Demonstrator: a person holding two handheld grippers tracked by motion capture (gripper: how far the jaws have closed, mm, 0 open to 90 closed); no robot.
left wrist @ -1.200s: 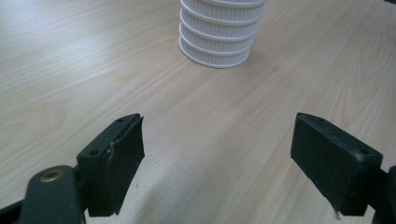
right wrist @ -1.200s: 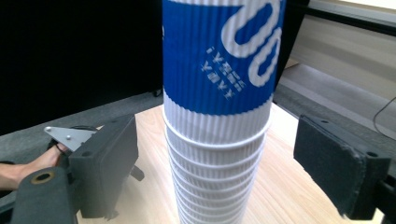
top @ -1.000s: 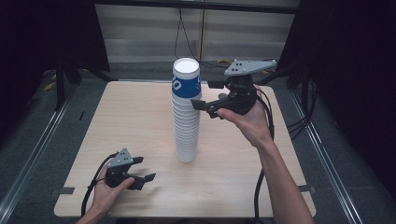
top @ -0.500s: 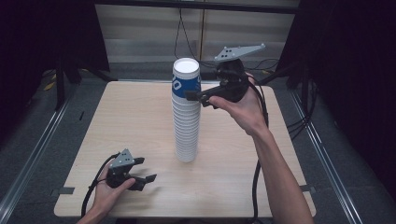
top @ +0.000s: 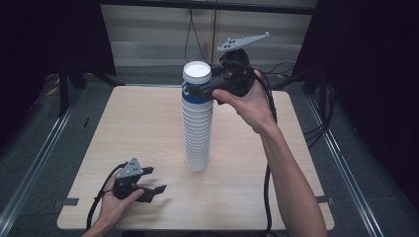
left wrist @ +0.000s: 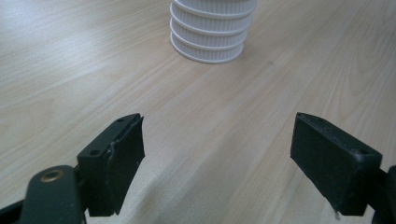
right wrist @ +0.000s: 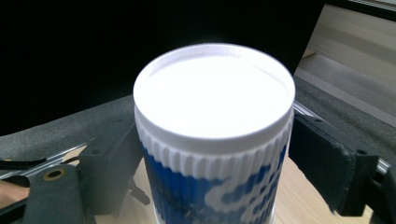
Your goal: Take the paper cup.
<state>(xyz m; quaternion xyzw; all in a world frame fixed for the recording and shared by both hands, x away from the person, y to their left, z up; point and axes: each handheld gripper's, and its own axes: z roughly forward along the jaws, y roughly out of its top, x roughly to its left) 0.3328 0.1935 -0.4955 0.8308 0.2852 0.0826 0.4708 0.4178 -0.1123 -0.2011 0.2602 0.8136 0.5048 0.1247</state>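
A tall stack of upturned white ribbed paper cups point(top: 197, 138) stands mid-table; its bottom rims point(left wrist: 212, 32) lie ahead of my left gripper. The top cup point(top: 196, 79) is blue and white with a white base facing up point(right wrist: 215, 93). My right gripper point(top: 198, 89) reaches in level from the right at the top of the stack. Its jaws have just been closing, and both pads point(right wrist: 116, 163) now sit against the blue cup's sides. My left gripper point(top: 154, 179) rests low on the table's near left corner, open and holding nothing point(left wrist: 217, 154).
The wooden table point(top: 296, 187) has bare room on every side of the stack. Black cables trail from both grippers. Dark floor, metal rails and curtains surround the table.
The right gripper has moved left and up from beside the stack until its jaws straddle the top cup, then narrowed onto it. The left gripper has stayed put.
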